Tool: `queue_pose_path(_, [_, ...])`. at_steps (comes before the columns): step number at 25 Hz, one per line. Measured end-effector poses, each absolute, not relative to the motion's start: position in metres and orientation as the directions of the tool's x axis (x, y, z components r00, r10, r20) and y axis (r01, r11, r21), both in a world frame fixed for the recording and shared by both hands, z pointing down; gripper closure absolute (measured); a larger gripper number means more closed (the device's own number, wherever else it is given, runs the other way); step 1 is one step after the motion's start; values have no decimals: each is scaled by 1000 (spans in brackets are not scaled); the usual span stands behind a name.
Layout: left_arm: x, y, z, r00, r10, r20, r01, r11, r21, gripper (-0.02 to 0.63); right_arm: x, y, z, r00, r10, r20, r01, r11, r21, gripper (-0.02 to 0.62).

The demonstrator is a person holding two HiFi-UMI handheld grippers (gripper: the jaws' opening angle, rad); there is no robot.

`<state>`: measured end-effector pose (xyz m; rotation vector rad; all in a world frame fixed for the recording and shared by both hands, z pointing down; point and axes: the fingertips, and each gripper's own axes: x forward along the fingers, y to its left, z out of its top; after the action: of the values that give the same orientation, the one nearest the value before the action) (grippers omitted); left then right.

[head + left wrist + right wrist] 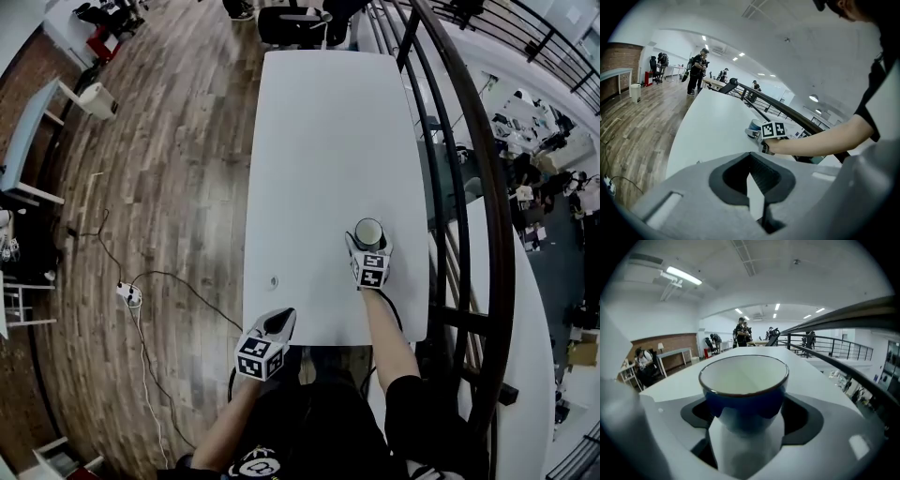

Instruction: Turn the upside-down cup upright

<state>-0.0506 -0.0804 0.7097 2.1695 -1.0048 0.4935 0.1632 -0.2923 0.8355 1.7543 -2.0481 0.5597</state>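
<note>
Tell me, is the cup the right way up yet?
Looks done: the cup sits mouth up on the table. In hand: the right claw is open around it, not squeezing. Still to do: probably just pulling that claw away. The left claw is shut and empty.

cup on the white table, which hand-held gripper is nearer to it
Right. The right hand-held gripper has the cup between its open jaws; the left hand-held gripper sits apart, shut, by the table edge.
</note>
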Motion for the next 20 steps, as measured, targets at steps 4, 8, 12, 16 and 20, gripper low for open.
queue_pose_path(4, [-55, -97, 707, 612, -515, 599, -789, -450, 419, 603, 159, -286, 836, -168, -829, 533, -981, 192, -12, 212])
queue_pose_path(8, [-40, -141, 683, 662, -536, 523, -749, -482, 454, 603, 146, -268, 815, -241, -835, 494, -966, 255, -39, 213])
queue_pose_path(12, [0, -185, 648, 740, -502, 449, -673, -554, 491, 603, 111, -227, 757, -362, -826, 433, -921, 389, -28, 213])
queue_pose_path(16, [62, -190, 610, 836, -401, 375, -548, -656, 519, 418, 79, -184, 695, -457, -793, 403, -860, 510, 29, 212])
queue_pose_path(20, [91, -168, 613, 805, -307, 508, -535, -746, 397, 384, 74, -166, 650, -434, -798, 418, -829, 535, 161, 212])
